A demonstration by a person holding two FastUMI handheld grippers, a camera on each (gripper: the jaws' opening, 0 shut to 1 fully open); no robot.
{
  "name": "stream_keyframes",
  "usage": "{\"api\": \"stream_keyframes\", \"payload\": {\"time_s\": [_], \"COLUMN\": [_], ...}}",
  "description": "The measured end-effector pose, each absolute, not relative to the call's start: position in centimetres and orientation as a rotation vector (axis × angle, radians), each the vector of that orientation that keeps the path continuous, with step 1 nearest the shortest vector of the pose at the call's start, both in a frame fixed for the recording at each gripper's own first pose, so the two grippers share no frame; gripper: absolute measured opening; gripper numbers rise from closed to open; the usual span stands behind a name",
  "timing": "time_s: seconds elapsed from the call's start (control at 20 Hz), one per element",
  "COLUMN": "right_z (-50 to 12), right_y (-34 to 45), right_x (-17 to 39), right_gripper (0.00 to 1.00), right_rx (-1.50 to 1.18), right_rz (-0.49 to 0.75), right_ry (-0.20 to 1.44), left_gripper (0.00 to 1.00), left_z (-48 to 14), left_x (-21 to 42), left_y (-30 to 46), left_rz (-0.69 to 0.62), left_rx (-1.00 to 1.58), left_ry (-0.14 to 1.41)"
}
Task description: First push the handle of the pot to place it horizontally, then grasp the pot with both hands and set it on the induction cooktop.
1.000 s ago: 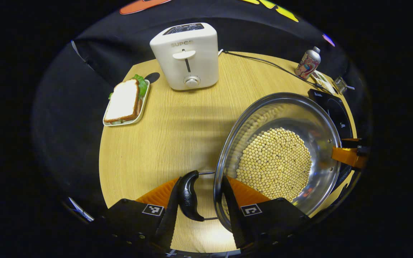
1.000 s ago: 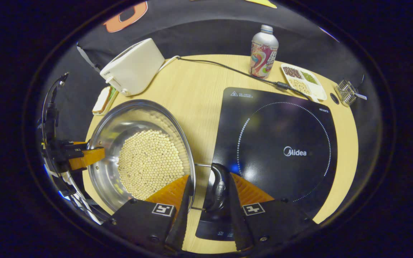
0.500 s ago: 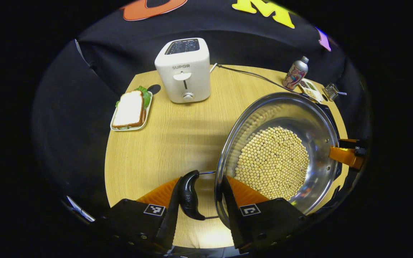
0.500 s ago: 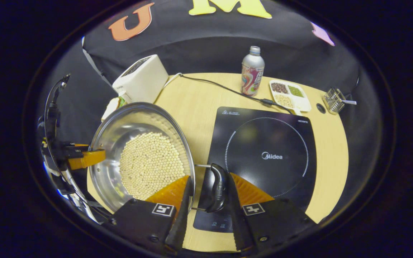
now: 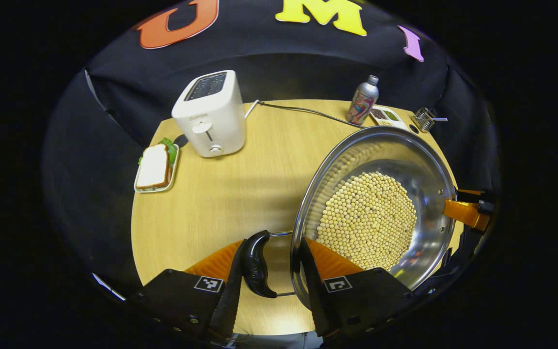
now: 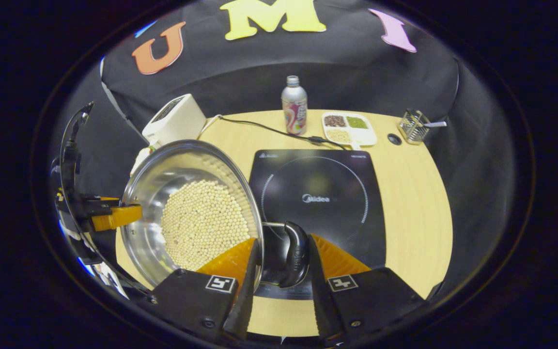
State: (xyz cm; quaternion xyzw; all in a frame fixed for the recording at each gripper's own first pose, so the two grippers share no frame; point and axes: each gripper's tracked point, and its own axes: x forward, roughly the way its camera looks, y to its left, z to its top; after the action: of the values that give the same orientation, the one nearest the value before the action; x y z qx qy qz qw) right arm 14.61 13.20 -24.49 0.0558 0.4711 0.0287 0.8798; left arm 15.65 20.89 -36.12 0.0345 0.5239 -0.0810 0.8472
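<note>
The steel pot (image 5: 380, 208) hangs between the 2 grippers, seemingly lifted off the tabletop (image 5: 240, 184) and carried by its 2 black side handles. In the left gripper view, the left gripper (image 5: 269, 271) has its jaws spanning one handle (image 5: 255, 264) and the pot's rim; whether both fingers truly press I cannot tell. In the right gripper view, the right gripper (image 6: 279, 264) sits the same way over the opposite handle (image 6: 296, 254), with 1 finger inside the rim and 1 outside the handle.

The pot looks stiff and smooth, and the layer of pale beans (image 6: 204, 223) adds weight that can roll and shift if it tips. I would judge the polished rim slippery, so the curved black handles are the sensible places to hold, with both sides kept level.

The induction cooktop (image 6: 327, 174) lies just right of the pot in the right gripper view, its glass top bare. Glass and steel both mark easily, so a gentle, flat landing inside the ring seems wise.
</note>
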Motion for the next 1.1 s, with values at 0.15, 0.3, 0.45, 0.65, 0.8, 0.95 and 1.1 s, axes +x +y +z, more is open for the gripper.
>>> {"api": "stream_keyframes", "payload": {"time_s": [0.15,0.3,0.45,0.65,0.8,0.95,1.1], "right_z": [-24.3,-24.4,-24.6,-25.1,-25.7,-26.3,-26.9], "right_y": [10.0,6.7,3.6,0.4,-1.5,-3.2,-4.1], "right_x": [13.8,13.5,13.9,15.3,16.8,18.5,20.1], "right_gripper": [0.53,0.53,0.53,0.53,0.53,0.53,0.53], "right_rx": [0.125,0.13,0.121,0.119,0.112,0.106,0.1], "right_rz": [0.025,0.0,-0.006,0.002,0.018,0.031,0.048], "right_ry": [0.974,0.969,0.969,0.973,0.976,0.982,0.994], "left_gripper": [0.7,0.6,0.6,0.6,0.6,0.6,0.6], "left_z": [-36.0,-35.9,-35.8,-35.7,-35.6,-35.3,-35.4], "left_x": [16.1,16.1,16.1,16.2,16.0,15.8,15.6], "left_y": [20.9,20.8,21.2,21.3,21.1,21.3,21.1], "left_rz": [-0.204,-0.224,-0.231,-0.223,-0.207,-0.192,-0.178], "left_rx": [0.093,0.093,0.088,0.087,0.084,0.079,0.079], "left_ry": [1.097,1.093,1.097,1.105,1.112,1.116,1.119]}}
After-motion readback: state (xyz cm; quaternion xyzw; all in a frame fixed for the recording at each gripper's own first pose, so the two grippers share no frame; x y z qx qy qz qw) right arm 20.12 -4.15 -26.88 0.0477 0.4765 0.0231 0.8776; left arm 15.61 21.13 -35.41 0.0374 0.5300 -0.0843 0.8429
